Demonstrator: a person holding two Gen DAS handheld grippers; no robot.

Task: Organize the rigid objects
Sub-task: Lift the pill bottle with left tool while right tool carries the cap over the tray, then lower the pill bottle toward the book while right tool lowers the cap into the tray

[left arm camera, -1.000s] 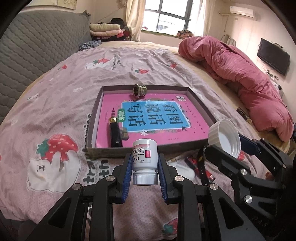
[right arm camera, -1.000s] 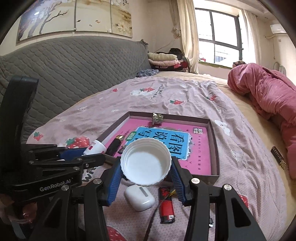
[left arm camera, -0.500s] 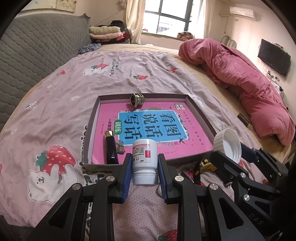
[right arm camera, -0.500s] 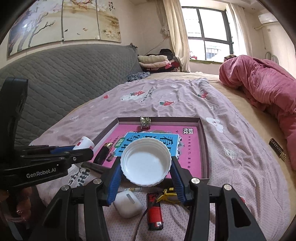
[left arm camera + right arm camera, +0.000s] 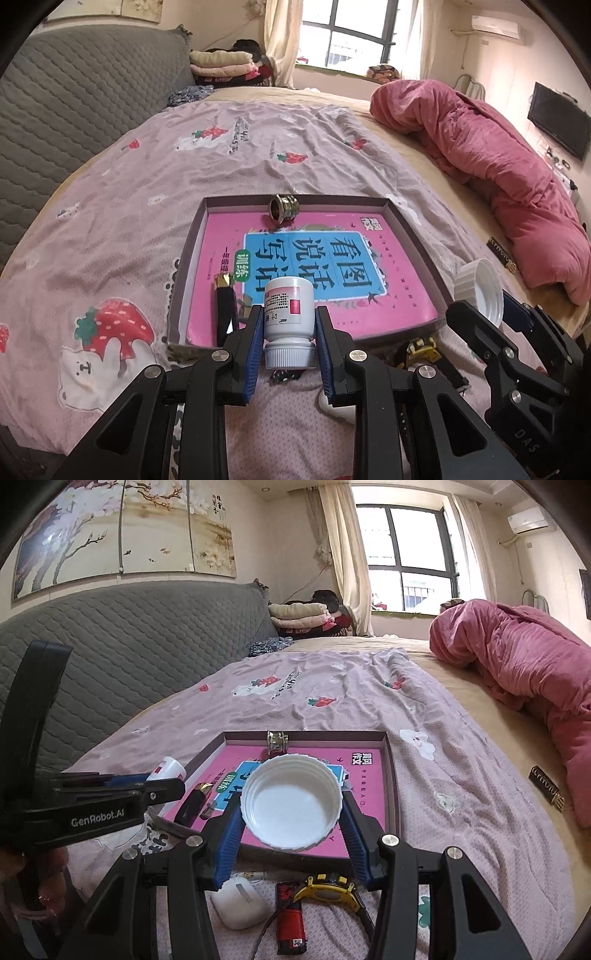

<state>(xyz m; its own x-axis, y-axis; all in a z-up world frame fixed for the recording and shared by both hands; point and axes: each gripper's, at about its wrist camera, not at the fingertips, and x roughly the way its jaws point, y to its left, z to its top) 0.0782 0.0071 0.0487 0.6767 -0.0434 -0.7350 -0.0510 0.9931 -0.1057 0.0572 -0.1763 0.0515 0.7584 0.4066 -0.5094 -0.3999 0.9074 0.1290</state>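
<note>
Two things we hold: our left gripper [image 5: 289, 341] fingers pinch a white pill bottle [image 5: 289, 316] at lower centre; our right gripper [image 5: 291, 840] fingers pinch a white cap [image 5: 291, 806], both before the tray [image 5: 410, 236] on the bed [image 5: 110, 206].

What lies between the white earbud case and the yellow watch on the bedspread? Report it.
A red lighter lies between the earbud case and the yellow watch, seen in the right wrist view.
</note>
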